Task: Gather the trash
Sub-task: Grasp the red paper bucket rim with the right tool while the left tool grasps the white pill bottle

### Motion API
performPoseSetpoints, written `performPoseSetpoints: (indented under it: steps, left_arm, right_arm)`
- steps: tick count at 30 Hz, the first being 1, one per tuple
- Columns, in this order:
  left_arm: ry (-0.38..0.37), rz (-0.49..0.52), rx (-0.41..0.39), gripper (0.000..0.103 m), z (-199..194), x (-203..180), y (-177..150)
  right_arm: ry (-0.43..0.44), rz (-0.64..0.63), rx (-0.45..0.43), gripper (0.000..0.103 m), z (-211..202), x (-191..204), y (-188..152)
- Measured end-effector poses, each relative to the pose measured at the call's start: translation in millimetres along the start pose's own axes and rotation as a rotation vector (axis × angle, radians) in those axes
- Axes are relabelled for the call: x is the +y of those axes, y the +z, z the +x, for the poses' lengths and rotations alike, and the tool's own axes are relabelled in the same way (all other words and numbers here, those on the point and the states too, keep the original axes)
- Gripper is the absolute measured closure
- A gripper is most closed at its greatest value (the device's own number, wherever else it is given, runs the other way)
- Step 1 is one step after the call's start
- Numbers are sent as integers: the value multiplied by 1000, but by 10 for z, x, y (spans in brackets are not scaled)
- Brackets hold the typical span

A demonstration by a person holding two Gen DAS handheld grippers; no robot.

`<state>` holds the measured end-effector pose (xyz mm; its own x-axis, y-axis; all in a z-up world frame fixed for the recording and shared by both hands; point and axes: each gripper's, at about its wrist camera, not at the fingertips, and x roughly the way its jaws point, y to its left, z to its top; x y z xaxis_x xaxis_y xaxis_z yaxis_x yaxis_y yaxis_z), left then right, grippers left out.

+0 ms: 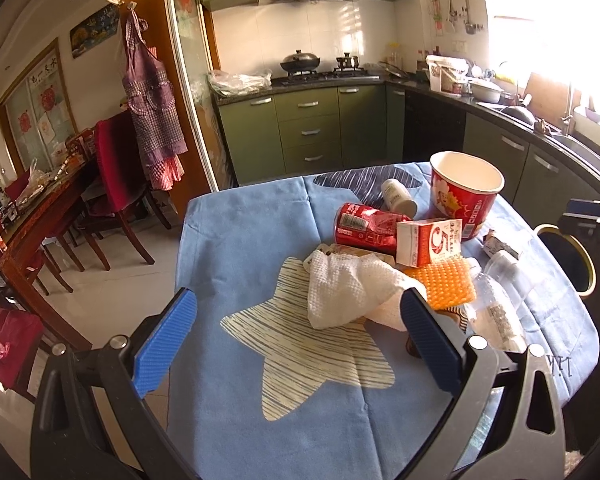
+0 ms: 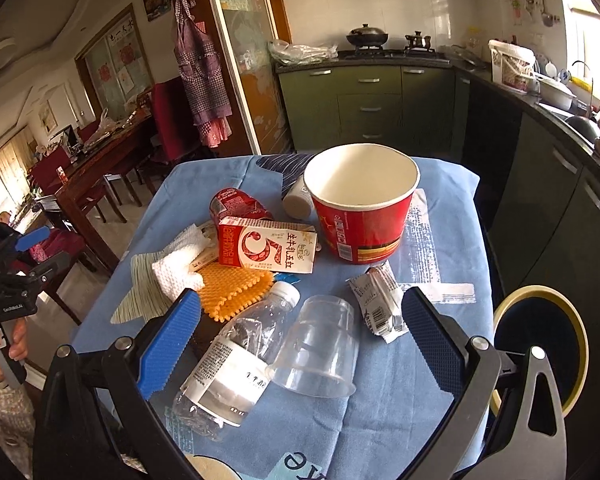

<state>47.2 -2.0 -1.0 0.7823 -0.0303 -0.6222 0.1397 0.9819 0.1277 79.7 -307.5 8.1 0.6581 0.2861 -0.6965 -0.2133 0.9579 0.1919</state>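
Clear plastic cup (image 2: 316, 354) lies tipped between my right gripper (image 2: 300, 340)'s spread-open fingers, bottle (image 2: 236, 360) beside it. Ahead of my left gripper (image 1: 300, 344), also open and empty, sits crumpled tissue (image 1: 348, 292). Trash clusters on the table (image 1: 228, 240); the bin (image 2: 540, 340) waits right.
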Motion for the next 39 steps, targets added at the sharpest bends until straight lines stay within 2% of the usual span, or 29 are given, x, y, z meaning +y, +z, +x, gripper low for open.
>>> performPoseSetpoints:
  steps: [4,9,13,17,19,21,22,23,26,30,32,35,39]
  left_arm:
    - [-26,5,75,17,250,24,306]
    - [-96,14,212,32,700,-112,696]
    - [-113,39,293,39,1065,-314,996]
    - [-145,40,374,46,1423,-504,1259]
    - [-153,40,410,51,1601,-599,1364]
    - [-148,43,432,57,1737,-664,1444]
    - [-144,48,441,63,1809,-702,1487]
    - [-143,48,447,74,1870,-728,1525]
    - [-148,44,478,92,2063,-802,1610]
    - [-149,52,515,98,2273,-930,1661]
    - [-161,58,531,101,2356,-995,1679]
    - [-179,47,547,101,2463,-1052,1710]
    - [-198,41,567,101,2572,-1122,1735]
  right_arm:
    - [-52,-22,66,4,87,-191,413]
    - [-66,33,186,4,339,-496,940]
    - [-105,54,264,17,589,-703,1282]
    - [-132,74,345,23,911,-857,1495]
    - [-147,86,389,37,1083,-917,1548]
    - [-162,86,434,41,1252,-953,1546]
    - [-167,88,458,46,1337,-969,1544]
    - [-182,89,478,47,1425,-985,1526]
    - [-216,84,531,57,1658,-1050,1507]
    - [-235,89,587,71,1888,-1104,1497]
    - [-244,86,611,72,1988,-1112,1482]
    - [-244,90,642,87,2127,-1129,1441]
    - [-218,116,667,91,2248,-1191,1348]
